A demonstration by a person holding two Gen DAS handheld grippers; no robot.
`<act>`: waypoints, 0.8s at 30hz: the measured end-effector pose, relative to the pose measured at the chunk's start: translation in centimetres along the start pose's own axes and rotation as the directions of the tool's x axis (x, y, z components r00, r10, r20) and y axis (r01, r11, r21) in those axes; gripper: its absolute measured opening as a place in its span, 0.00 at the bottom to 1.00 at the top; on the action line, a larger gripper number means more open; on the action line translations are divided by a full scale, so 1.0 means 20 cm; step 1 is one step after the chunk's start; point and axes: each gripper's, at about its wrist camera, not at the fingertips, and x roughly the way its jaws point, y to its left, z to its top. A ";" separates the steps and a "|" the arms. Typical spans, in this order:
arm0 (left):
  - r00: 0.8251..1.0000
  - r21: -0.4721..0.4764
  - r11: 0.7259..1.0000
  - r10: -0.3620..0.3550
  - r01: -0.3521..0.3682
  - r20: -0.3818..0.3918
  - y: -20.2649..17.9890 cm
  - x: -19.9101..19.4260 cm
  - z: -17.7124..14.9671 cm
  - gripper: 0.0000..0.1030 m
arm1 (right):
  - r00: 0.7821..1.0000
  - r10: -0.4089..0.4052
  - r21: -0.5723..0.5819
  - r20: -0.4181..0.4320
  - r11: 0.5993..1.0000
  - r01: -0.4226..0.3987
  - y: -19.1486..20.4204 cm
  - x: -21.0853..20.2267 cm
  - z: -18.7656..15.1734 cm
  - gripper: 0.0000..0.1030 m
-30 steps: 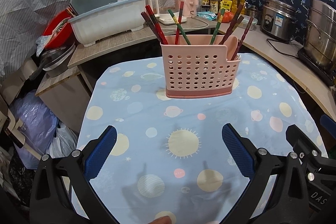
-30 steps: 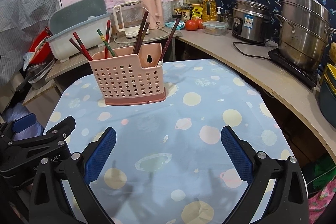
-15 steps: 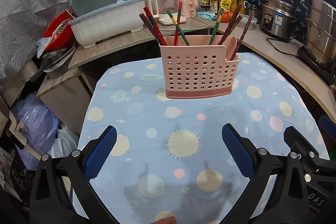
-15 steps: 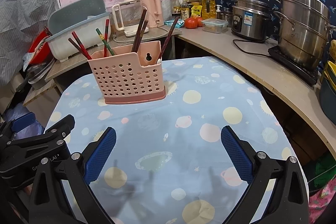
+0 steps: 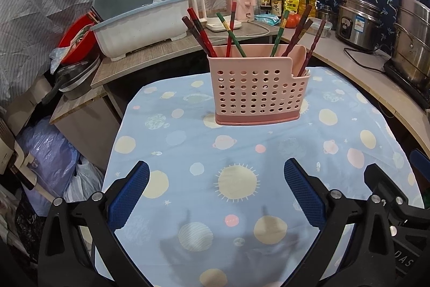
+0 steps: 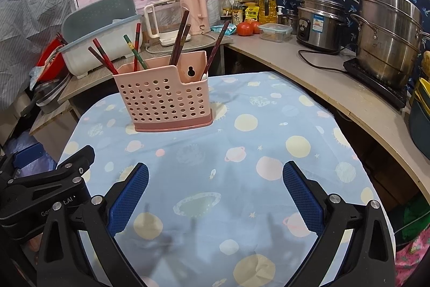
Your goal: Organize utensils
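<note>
My left gripper (image 5: pixel 216 190) and right gripper (image 6: pixel 215 188) both hover over the tablecloth (image 5: pixel 349 131), jaws spread wide, holding nothing. The pink holder (image 5: pixel 258 90) stands upright at the far end of the cloth, well apart from me, chopsticks (image 5: pixel 229 30) leaning inside it.

We see open cloth on the bench (image 5: pixel 188 141) between both pairs of spread fingers (image 5: pixel 129 195) and the pink holder (image 5: pixel 255 93), which stands alone at the far middle. Its chopsticks (image 5: pixel 298 31) fan outward above the rim, crowding any approach from overhead. Bare cloth runs past it on the left and right. The counter (image 6: pixel 336 88) with pots borders the right side.
</note>
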 end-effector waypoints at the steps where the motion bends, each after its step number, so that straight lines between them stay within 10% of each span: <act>1: 1.000 -0.002 1.000 -0.002 0.002 0.000 0.00 0.00 0.00 0.93 | 1.000 0.001 0.000 0.000 1.000 -0.001 0.00 0.00 0.00 0.94; 24: 1.000 0.002 1.000 0.002 -0.002 -0.012 -0.01 0.01 -0.01 0.93 | 1.000 0.000 -0.003 -0.004 1.000 0.000 0.01 0.00 -0.02 0.94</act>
